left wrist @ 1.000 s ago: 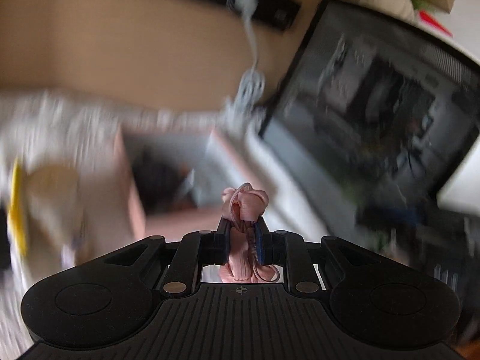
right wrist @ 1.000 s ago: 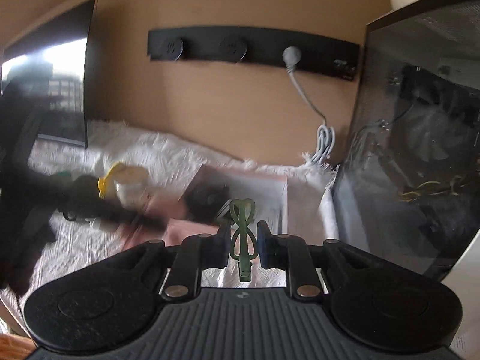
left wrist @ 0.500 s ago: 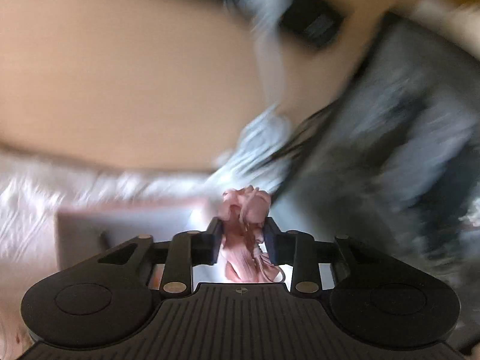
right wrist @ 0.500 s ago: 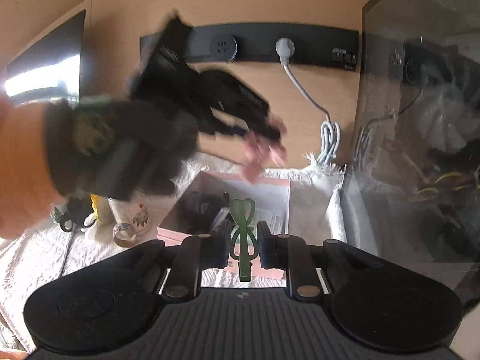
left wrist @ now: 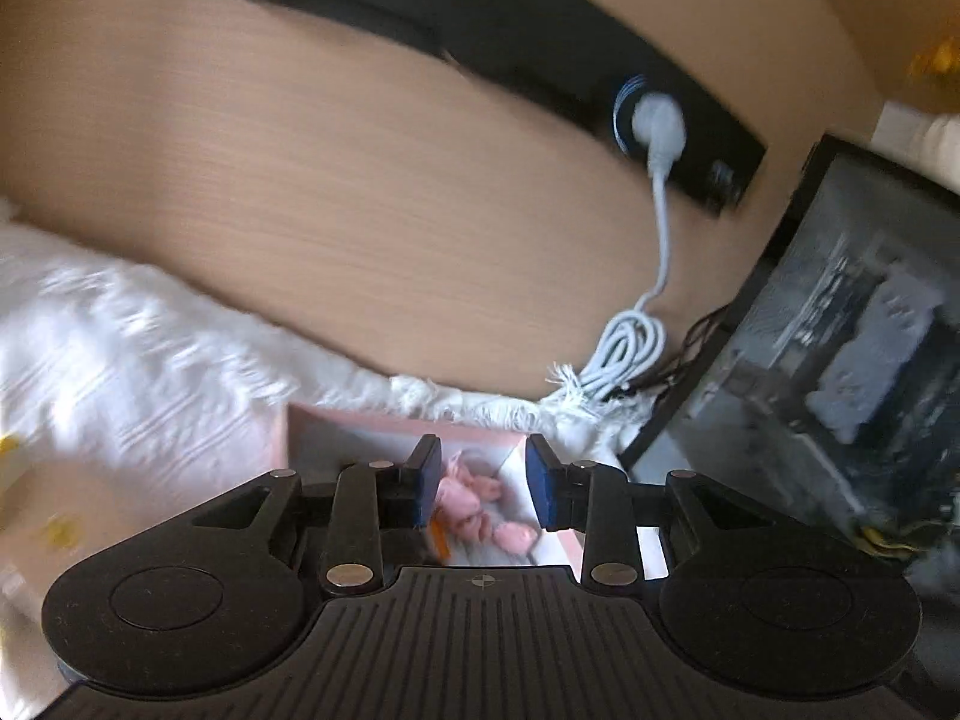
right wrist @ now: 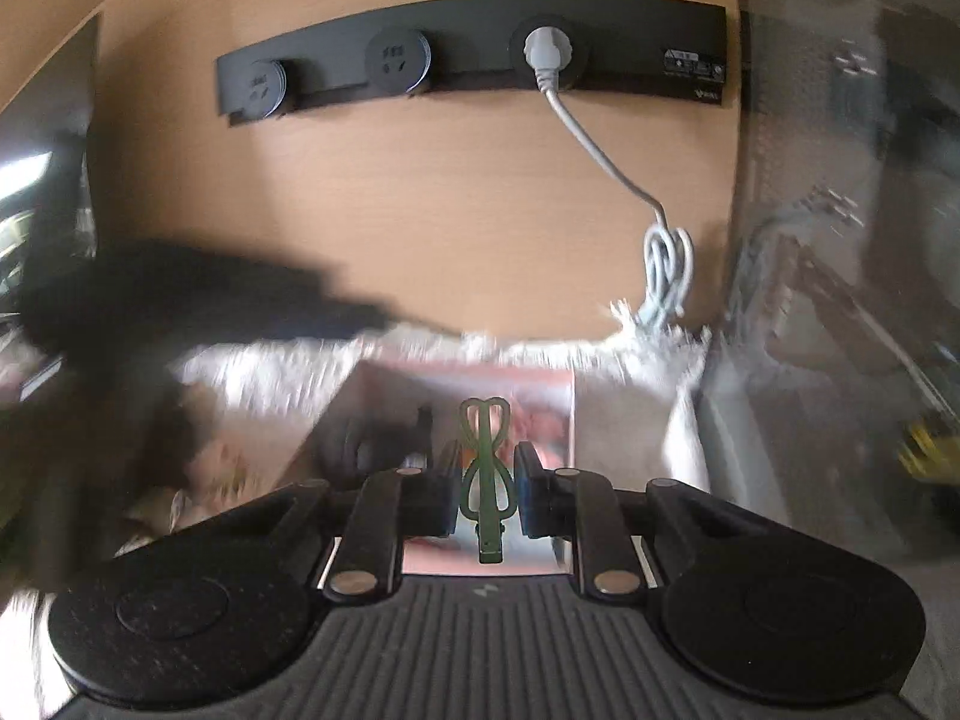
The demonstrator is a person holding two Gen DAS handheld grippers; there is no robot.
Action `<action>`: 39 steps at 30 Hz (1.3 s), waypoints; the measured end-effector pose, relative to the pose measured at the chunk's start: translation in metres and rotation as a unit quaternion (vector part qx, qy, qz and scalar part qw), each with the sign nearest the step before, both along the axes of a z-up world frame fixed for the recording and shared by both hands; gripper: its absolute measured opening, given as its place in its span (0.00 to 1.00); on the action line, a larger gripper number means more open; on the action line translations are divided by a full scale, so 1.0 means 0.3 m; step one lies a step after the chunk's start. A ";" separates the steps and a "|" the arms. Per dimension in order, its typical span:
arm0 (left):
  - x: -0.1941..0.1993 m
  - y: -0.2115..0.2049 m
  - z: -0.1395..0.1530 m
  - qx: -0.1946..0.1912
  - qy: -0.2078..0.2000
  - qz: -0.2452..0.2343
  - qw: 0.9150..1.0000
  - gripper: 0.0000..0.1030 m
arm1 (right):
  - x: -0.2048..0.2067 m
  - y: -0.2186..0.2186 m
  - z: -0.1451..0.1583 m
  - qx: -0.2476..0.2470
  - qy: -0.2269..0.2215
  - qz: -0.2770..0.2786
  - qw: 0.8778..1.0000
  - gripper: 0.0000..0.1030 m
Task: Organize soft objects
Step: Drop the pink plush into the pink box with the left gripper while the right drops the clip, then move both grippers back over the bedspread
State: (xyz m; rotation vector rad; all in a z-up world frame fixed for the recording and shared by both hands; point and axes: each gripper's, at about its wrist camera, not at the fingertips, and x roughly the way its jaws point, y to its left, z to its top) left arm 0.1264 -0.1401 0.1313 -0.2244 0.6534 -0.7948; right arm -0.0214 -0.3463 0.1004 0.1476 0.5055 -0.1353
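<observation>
My left gripper (left wrist: 483, 489) is open above a pink box (left wrist: 360, 423). A pink scrunchie (left wrist: 474, 507) lies inside the box, below and between the fingers. My right gripper (right wrist: 485, 495) is shut on a green hair clip (right wrist: 485, 480) with a heart-shaped loop end, held over the same pink box (right wrist: 558, 387). A dark round object (right wrist: 360, 447) lies in the left part of the box. The left gripper shows in the right wrist view as a blurred black shape (right wrist: 180, 306) at the left.
A white fringed cloth (left wrist: 120, 330) covers the desk. A wooden back wall carries a black socket strip (right wrist: 468, 60) with a white plug and coiled cable (right wrist: 663, 270). A glass-sided computer case (left wrist: 840, 360) stands at the right of the box.
My left gripper opened and the pink scrunchie dropped from it into the box. The left gripper swung across the right wrist view to the left. The right gripper moved closer to the box with the clip.
</observation>
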 end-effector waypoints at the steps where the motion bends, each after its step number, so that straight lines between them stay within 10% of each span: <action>1: -0.023 0.044 0.005 -0.004 0.001 0.001 1.000 0.33 | 0.044 -0.002 0.002 0.002 -0.001 -0.007 1.000 0.17; 15: -0.185 0.561 -0.116 0.077 0.032 0.106 0.991 0.33 | 0.561 -0.014 -0.324 0.011 0.163 -0.064 0.985 0.28; 17: -0.180 0.638 -0.152 0.079 0.050 0.140 0.986 0.33 | 0.549 0.001 -0.306 0.003 0.163 -0.054 0.985 0.48; 27: -0.150 0.957 -0.183 0.054 0.060 0.247 0.966 0.33 | 0.410 0.189 -0.025 -0.028 0.054 -0.058 0.996 0.61; 39: -0.173 1.174 -0.135 0.074 0.019 0.287 0.955 0.33 | 0.436 0.667 0.174 0.029 0.016 0.096 0.995 0.63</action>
